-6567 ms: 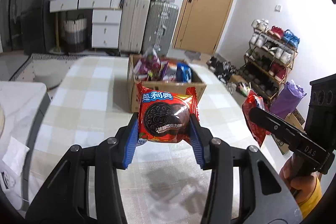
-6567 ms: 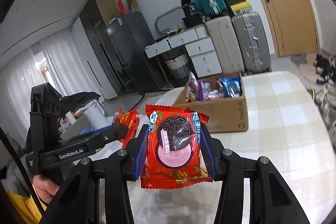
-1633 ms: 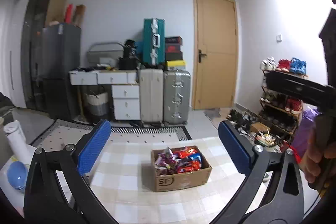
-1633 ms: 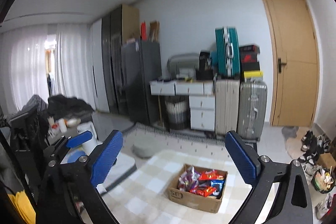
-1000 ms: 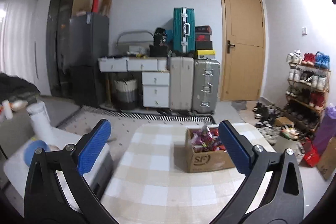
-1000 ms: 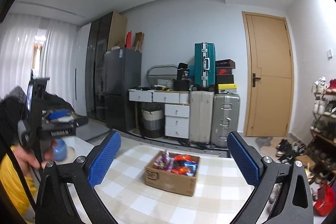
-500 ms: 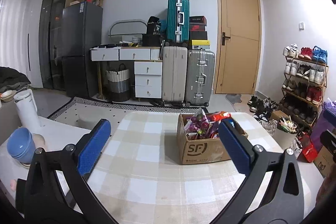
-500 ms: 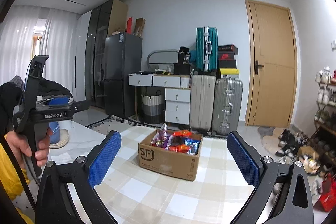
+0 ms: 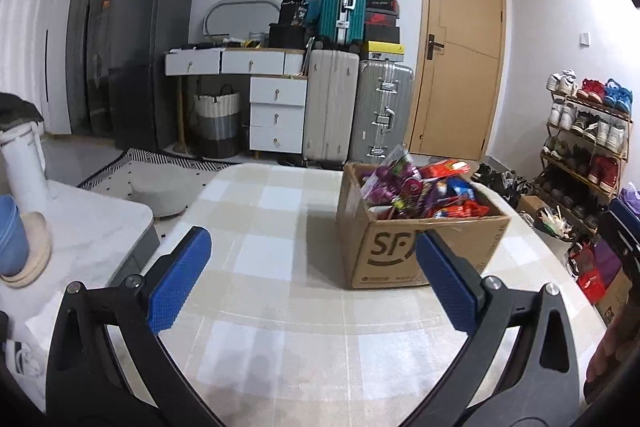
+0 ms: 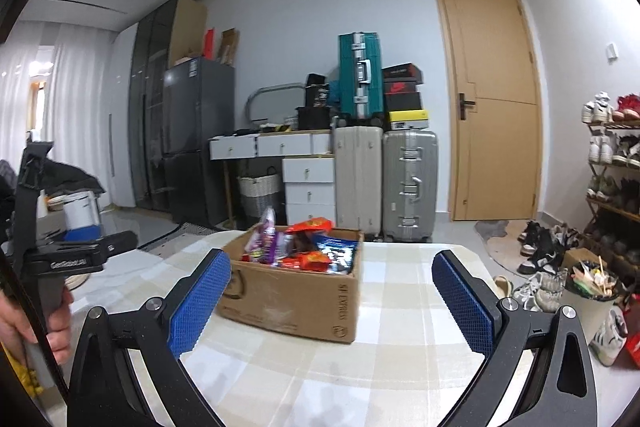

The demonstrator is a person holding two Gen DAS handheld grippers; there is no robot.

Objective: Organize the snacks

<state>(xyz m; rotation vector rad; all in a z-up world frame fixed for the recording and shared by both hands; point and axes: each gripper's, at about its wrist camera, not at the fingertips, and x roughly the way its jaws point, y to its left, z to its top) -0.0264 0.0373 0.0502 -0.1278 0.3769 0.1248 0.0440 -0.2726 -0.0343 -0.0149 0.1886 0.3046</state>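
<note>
A corrugated cardboard box (image 9: 420,247) printed with "SF" stands on a table (image 9: 256,259) covered in a beige-and-white checked cloth, heaped to the brim with glossy foil snack packets (image 9: 424,191) in red, purple and blue. The left gripper (image 9: 312,275) hovers above the cloth, its blue, knurled rubber pads spread wide and bare, the box just beyond the right pad. The right gripper (image 10: 332,295), likewise spread and holding nothing, frames the same box (image 10: 296,299) between its fingers from farther back.
</note>
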